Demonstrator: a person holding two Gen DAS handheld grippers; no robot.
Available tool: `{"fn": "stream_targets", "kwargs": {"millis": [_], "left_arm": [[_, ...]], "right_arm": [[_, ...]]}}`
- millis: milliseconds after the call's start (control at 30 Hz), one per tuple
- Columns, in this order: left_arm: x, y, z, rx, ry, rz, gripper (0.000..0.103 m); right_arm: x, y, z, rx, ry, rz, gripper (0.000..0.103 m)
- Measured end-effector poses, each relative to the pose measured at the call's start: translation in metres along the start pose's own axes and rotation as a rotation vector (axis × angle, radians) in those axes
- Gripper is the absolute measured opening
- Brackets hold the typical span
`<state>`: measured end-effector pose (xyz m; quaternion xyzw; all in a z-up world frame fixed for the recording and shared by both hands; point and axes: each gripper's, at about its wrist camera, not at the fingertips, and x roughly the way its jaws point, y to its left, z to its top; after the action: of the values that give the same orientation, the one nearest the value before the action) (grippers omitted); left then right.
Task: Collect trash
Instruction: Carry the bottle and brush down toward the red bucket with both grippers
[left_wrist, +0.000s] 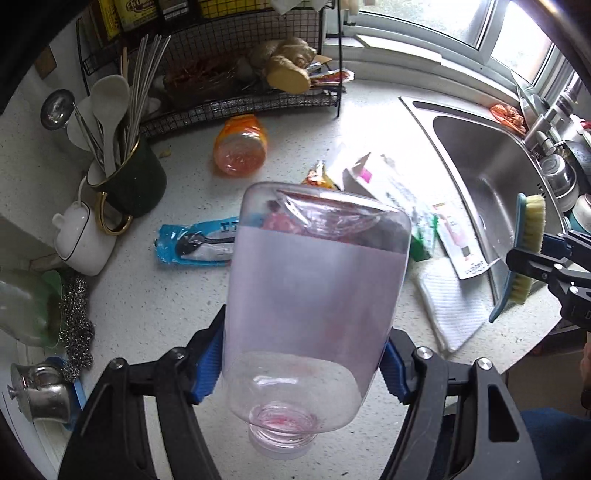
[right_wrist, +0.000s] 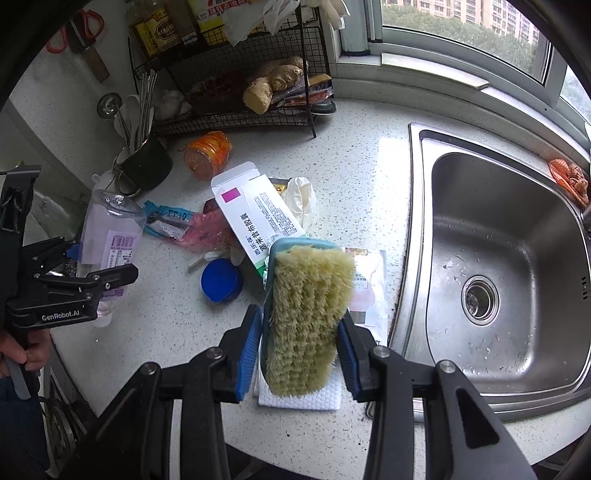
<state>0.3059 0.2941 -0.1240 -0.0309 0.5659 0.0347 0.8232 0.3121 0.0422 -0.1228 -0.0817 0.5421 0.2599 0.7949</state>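
The left claw (left_wrist: 303, 365) grips a bottle (left_wrist: 314, 295) above the desk (right_wrist: 351, 125), neck toward the camera, while off to its right the right claw (right_wrist: 299, 354) clamps a brush (right_wrist: 308, 317) over a folded cloth (right_wrist: 299, 400) just beside the sink (right_wrist: 498, 258). Behind the brush a box (right_wrist: 255, 218) lies across wrappers, a cap (right_wrist: 221, 280) sits to its left, and a jar (right_wrist: 207, 153) lies tipped in front of the wire rack (right_wrist: 236, 74). Left of the jar a mug (right_wrist: 147, 166) holds spoons and chopsticks.

2 bottles (left_wrist: 310, 295), 1 brush (right_wrist: 310, 314), 1 box (right_wrist: 255, 214).
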Motion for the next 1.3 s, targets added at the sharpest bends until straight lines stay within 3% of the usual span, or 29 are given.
{"fn": "stream_targets", "kwargs": {"millis": [100, 267, 667, 1000, 1300], "left_arm": [[-0.014, -0.025, -0.001, 0.015, -0.013, -0.009, 0.069], [-0.045, -0.063, -0.033, 0.029, -0.033, -0.027, 0.069], [-0.075, -0.192, -0.11, 0.053, -0.042, -0.021, 0.069], [-0.042, -0.262, -0.172, 0.05, 0.029, -0.052, 0.069], [0.025, -0.284, -0.214, 0.067, 0.068, -0.074, 0.069]], "right_arm": [[-0.014, 0.0, -0.007, -0.02, -0.02, 0.013, 0.037], [-0.039, -0.005, -0.03, -0.046, -0.045, 0.045, 0.037], [-0.09, -0.037, -0.118, -0.088, -0.054, 0.077, 0.037], [-0.094, -0.07, -0.207, -0.071, 0.005, 0.08, 0.037], [-0.042, -0.086, -0.254, -0.047, 0.077, 0.07, 0.036]]}}
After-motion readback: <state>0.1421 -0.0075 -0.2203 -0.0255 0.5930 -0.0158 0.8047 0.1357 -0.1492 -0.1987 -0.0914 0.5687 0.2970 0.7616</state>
